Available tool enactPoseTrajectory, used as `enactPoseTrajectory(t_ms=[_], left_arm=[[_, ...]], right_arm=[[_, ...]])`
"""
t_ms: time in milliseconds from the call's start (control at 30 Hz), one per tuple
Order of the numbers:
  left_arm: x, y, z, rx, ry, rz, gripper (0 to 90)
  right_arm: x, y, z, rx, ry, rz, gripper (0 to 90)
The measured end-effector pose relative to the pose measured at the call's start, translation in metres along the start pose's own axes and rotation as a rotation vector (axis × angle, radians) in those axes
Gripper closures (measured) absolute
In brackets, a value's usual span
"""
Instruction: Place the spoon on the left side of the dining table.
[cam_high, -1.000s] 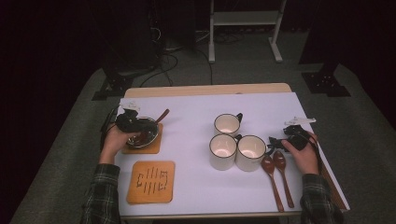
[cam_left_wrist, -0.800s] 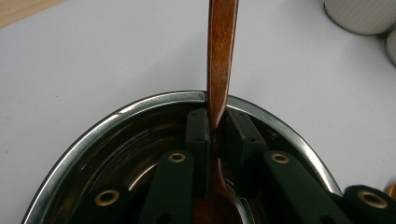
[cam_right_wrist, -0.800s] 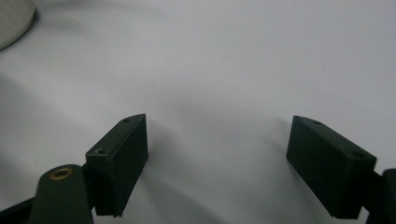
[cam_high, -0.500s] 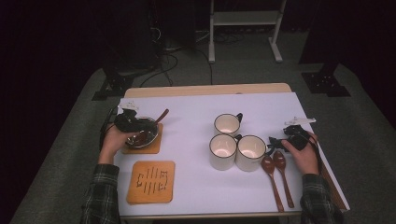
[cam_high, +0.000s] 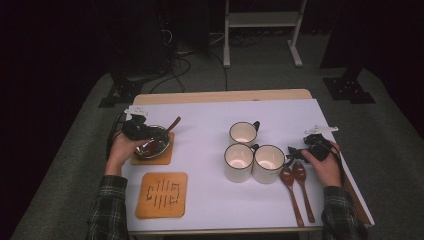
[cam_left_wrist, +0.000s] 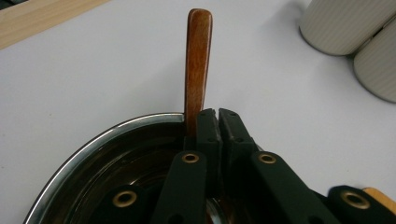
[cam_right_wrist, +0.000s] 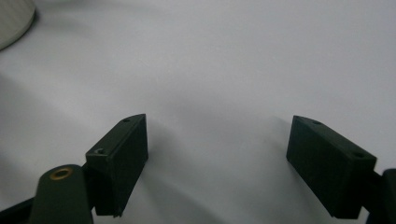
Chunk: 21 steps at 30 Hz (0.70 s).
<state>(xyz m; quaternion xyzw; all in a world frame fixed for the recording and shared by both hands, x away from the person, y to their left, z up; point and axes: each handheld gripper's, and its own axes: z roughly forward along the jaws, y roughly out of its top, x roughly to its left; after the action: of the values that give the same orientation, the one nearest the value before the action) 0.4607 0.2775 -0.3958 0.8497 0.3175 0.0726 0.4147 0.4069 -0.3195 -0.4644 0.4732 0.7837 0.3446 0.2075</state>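
Observation:
A shiny metal bowl (cam_high: 152, 146) sits on a wooden coaster (cam_high: 164, 157) at the table's left. A wooden spoon (cam_high: 173, 123) leans in it, its handle (cam_left_wrist: 198, 56) rising over the rim (cam_left_wrist: 93, 140). My left gripper (cam_high: 149, 136) hangs over the bowl's far rim. Its jaws (cam_left_wrist: 218, 114) have just been closing and now stand together, with nothing seen between them; the spoon handle lies just beside the left jaw. My right gripper (cam_high: 292, 152) rests at the right, next to a mug, open over bare white tabletop (cam_right_wrist: 215, 154).
Three cream mugs (cam_high: 243, 133) (cam_high: 237, 161) (cam_high: 269, 163) cluster right of centre. Two wooden spoons (cam_high: 296, 187) lie side by side near the right hand. A second coaster (cam_high: 161, 195) with dark marks lies at the front left. The white sheet (cam_high: 210, 200) covers the table.

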Motion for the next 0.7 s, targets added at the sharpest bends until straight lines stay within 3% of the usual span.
enactPoseTrajectory(t_ms=[367,700], left_arm=[[-0.009,0.017,0.000,-0.017,0.002,0.020,90.0],[-0.011,0.030,0.017,-0.004,-0.006,0.022,90.0]], right_arm=[[0.000,0.000,0.000,0.000,0.000,0.000,19.1],[0.000,0.000,0.000,-0.001,0.001,0.001,19.1]])
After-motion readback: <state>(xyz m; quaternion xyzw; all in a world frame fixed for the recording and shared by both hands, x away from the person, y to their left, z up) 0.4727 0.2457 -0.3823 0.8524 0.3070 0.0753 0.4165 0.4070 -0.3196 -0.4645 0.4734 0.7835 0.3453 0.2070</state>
